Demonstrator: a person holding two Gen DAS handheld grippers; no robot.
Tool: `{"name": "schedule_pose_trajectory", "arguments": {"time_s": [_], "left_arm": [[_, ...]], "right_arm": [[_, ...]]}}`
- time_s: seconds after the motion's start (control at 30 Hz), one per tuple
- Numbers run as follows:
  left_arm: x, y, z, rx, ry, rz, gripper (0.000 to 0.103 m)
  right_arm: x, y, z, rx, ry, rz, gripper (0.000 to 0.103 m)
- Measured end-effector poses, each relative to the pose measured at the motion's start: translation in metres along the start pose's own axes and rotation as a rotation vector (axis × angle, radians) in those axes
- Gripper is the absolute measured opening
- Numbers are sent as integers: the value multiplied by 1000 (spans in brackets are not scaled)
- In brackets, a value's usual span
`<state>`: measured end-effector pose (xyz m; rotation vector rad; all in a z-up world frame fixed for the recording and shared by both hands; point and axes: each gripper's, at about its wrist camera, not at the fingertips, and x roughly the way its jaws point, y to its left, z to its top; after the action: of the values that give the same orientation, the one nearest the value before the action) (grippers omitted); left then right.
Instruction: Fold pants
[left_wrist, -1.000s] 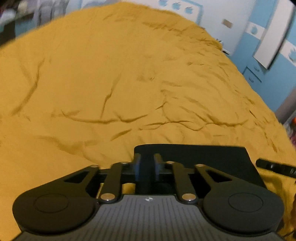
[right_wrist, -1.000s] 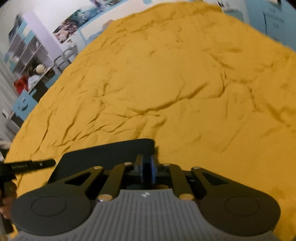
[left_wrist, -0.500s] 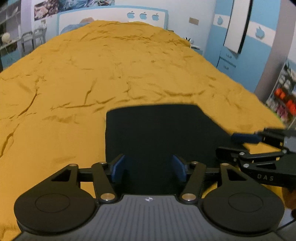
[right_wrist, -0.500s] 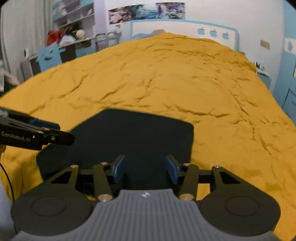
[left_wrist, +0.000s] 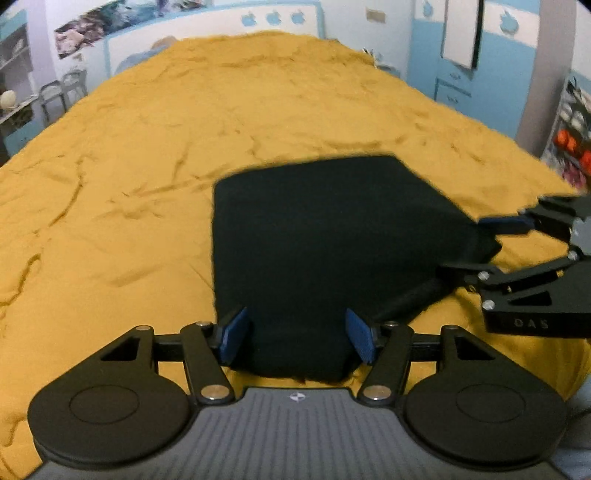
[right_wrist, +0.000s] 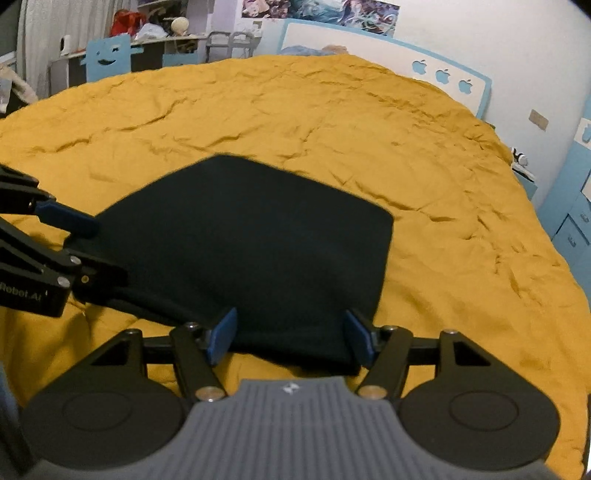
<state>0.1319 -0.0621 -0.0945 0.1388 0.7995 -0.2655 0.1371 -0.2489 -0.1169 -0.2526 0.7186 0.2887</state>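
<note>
The black pants (left_wrist: 332, 236) (right_wrist: 251, 236) lie folded into a flat, roughly square bundle on the mustard-yellow bedspread (left_wrist: 147, 155) (right_wrist: 424, 155). My left gripper (left_wrist: 295, 338) hangs open over the bundle's near edge, its blue pads apart and not pressing the cloth. My right gripper (right_wrist: 290, 334) also straddles the near edge; its jaws are opening and its pads stand clear of the cloth. Each gripper shows in the other's view: the right gripper (left_wrist: 491, 247) at the bundle's right corner, the left gripper (right_wrist: 81, 251) at its left corner.
The bedspread is wrinkled and reaches to a white and blue headboard (right_wrist: 388, 55). Blue drawers (right_wrist: 572, 229) stand along the bed's right side. A cluttered desk and chairs (right_wrist: 155, 48) sit at the far left.
Both grippers were shut on the black cloth; they opened, let it go and drew back towards the near edge. The folded bundle now lies whole on the bed.
</note>
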Motion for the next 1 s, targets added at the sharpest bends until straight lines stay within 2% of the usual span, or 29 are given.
{"name": "schedule_pose_trajectory", "arguments": {"time_s": [0.1, 0.2, 0.27, 0.43, 0.57, 0.7, 1.0], "left_arm": [[-23, 1, 6, -28, -72, 37, 77], [-52, 0, 12, -58, -171, 88, 88], [-71, -3, 15, -83, -232, 119, 90], [-109, -9, 18, -116, -342, 127, 98], [-120, -12, 12, -175, -372, 157, 102], [-122, -11, -2, -219, -360, 165, 103], [-114, -18, -25, -187, -293, 211, 103]], "right_arm": [[-21, -7, 8, 74, -30, 8, 73], [-48, -12, 17, 133, -85, 26, 76], [-67, -13, 23, 152, -124, 26, 81], [-113, -6, 27, 185, -224, -12, 82], [-140, 1, 18, 258, -264, -35, 82], [-153, 11, 5, 292, -262, -40, 82], [-146, 30, -20, 310, -192, -32, 82]]}}
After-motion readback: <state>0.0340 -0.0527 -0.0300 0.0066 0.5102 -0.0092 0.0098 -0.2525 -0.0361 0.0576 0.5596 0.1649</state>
